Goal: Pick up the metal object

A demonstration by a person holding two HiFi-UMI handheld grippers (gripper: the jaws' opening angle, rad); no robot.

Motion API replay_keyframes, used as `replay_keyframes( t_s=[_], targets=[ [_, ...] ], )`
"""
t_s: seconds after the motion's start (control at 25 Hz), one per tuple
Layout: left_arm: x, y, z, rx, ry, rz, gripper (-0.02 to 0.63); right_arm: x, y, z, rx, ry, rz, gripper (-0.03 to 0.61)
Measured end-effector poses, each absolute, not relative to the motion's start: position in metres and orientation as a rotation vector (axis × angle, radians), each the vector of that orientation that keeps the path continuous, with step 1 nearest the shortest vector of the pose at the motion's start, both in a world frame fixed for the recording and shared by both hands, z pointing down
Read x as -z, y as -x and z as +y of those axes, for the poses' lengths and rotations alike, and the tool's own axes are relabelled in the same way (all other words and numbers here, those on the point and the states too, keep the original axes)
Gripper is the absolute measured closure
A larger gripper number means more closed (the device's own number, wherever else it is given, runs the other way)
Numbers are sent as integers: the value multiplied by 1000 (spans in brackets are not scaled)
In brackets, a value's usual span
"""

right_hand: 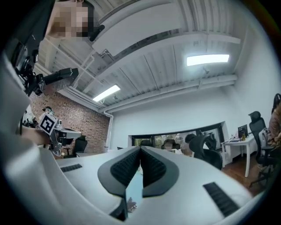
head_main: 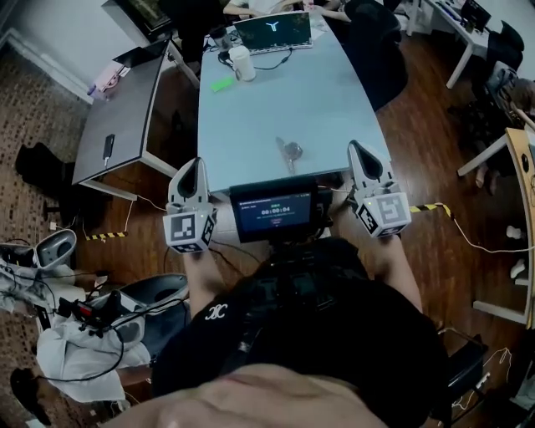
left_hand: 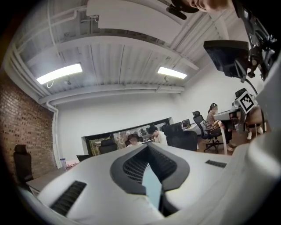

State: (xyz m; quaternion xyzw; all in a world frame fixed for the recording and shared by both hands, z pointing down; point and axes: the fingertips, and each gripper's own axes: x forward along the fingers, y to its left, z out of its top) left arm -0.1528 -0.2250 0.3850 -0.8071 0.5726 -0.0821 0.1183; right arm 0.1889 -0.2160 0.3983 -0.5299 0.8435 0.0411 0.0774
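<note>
The metal object (head_main: 290, 152) is seen lying flat on the desk (head_main: 276, 100) at mid-frame, well apart from both grippers. It is judged light, stiff and slippery (perhaps keys), best pinched at its rounded end. The left gripper (head_main: 193, 165) and right gripper (head_main: 359, 150) are held with jaws pressed together, empty.

Premises: an open-plan office. A long pale work table (head_main: 284, 109) carries an open laptop (head_main: 274, 32) and a white cup (head_main: 242, 63). A grey desk (head_main: 117, 117) stands just beside it on the left, and a white desk (head_main: 456, 38) bearing a monitor (head_main: 475, 12) stands at the far right. Black swivel chairs (head_main: 372, 38) are drawn up to the table. The floor (head_main: 418, 142) is dark wood boarding. Overhead are strip lights (left_hand: 59, 73) on a white ribbed ceiling. The walls are white, save one brick wall (left_hand: 19, 132). Seated people (left_hand: 156, 134) occupy workstations at the far end.
</note>
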Motion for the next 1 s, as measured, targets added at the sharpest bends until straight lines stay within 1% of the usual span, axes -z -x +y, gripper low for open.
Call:
replay_keyframes(
  t_s=[0.24,0.4,0.72,0.88,0.92,1.0],
  targets=[
    [-386,119,-266,236,2332,1720,603,-408,-203,-264,-56,1494,2642,598],
    [-392,111,-284,260,2337,1734,603,-411,-203,-283,-65,1463,2675,598],
    [-394,121,-306,295,2333,1747,603,-429,-180,-320,67,1393,2740,598],
    [-392,135,-311,308,2310,1761,604,-453,-158,-333,154,1347,2814,598],
    [-390,141,-313,303,2305,1768,603,-459,-150,-338,169,1340,2835,596],
    [-391,153,-318,297,2301,1781,603,-473,-136,-351,213,1325,2859,569]
  ],
)
